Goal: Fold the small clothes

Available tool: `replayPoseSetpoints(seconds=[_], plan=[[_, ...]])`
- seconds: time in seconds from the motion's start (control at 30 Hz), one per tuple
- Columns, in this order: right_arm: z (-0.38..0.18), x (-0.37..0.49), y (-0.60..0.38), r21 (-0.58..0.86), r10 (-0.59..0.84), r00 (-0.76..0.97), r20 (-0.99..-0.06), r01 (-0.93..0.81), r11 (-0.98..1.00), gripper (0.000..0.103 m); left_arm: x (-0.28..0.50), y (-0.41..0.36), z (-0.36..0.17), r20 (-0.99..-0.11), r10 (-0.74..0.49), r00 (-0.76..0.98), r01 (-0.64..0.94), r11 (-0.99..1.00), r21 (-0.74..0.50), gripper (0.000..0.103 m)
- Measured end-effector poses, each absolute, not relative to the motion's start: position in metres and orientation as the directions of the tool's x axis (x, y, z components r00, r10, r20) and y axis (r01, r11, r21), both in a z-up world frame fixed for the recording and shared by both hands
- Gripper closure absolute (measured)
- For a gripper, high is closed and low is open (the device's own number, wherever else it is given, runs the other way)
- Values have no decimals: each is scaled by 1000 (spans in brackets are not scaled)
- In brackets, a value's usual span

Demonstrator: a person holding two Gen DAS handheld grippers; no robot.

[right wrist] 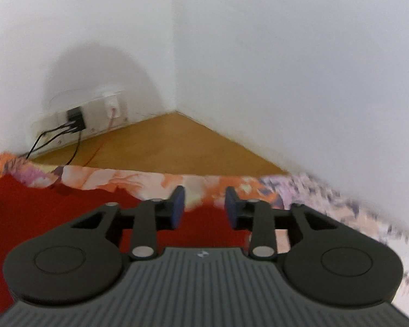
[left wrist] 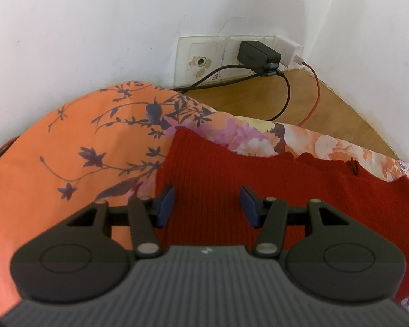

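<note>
A red ribbed knit garment (left wrist: 272, 182) lies spread on an orange floral sheet (left wrist: 54, 147). My left gripper (left wrist: 207, 205) hovers over its left part, open, nothing between the blue pads (left wrist: 165, 207). In the right wrist view the same red garment (right wrist: 41, 212) fills the lower left. My right gripper (right wrist: 204, 207) stands open above the garment's far edge, where red cloth meets the floral sheet (right wrist: 218, 182). Its blue pads (right wrist: 177, 207) hold nothing. That view is blurred.
White walls meet in a corner behind the sheet. A bare wooden surface (left wrist: 259, 95) lies beyond the sheet. A wall socket strip (left wrist: 204, 57) holds a black charger (left wrist: 259, 54) and a white one, with a black cable (left wrist: 286, 92) and a red cable (left wrist: 317, 90) trailing down.
</note>
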State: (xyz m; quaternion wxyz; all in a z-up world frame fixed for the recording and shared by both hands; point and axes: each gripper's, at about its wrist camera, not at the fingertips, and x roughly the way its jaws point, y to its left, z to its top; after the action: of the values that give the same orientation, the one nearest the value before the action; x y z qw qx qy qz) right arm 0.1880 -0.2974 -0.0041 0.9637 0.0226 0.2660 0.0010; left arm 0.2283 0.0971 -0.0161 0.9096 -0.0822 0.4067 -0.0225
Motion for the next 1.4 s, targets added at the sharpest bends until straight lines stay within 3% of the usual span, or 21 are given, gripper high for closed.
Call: replayPoseSetpoints(seconds=[0.27,0.37,0.47,0.53,0.7,0.87,1.17,1.3,1.4], plan=[[-51,202,-323,56,-7,724,-689,62,996,55,234,94,-24,-752,-105,651,-21,987,-156,48],[-53,201,-333,133,15,730,-684,104,986,51,232,94,-23,-754,-98,649,-22,989,-147,48],[-43,192,-345,222,45,745,-665,141,965,41,226,92,-17,-761,-89,643,-27,990,-138,47],[-36,183,-355,284,80,759,-646,142,948,27,219,90,-12,-765,-84,638,-22,992,-128,47],[-24,162,-374,459,227,741,-632,121,880,14,194,78,-2,-771,-106,629,19,992,-121,47],[-37,147,-388,594,367,681,-633,124,795,13,171,68,3,-785,-119,608,23,991,-133,47],[-66,136,-381,659,507,592,-626,55,750,12,141,59,4,-816,-100,569,-5,992,-126,47],[-68,139,-375,672,542,579,-609,14,741,9,131,54,3,-822,-74,564,-29,994,-110,28],[-68,144,-374,682,559,579,-593,-7,731,9,125,48,2,-824,-51,564,-34,996,-85,28]])
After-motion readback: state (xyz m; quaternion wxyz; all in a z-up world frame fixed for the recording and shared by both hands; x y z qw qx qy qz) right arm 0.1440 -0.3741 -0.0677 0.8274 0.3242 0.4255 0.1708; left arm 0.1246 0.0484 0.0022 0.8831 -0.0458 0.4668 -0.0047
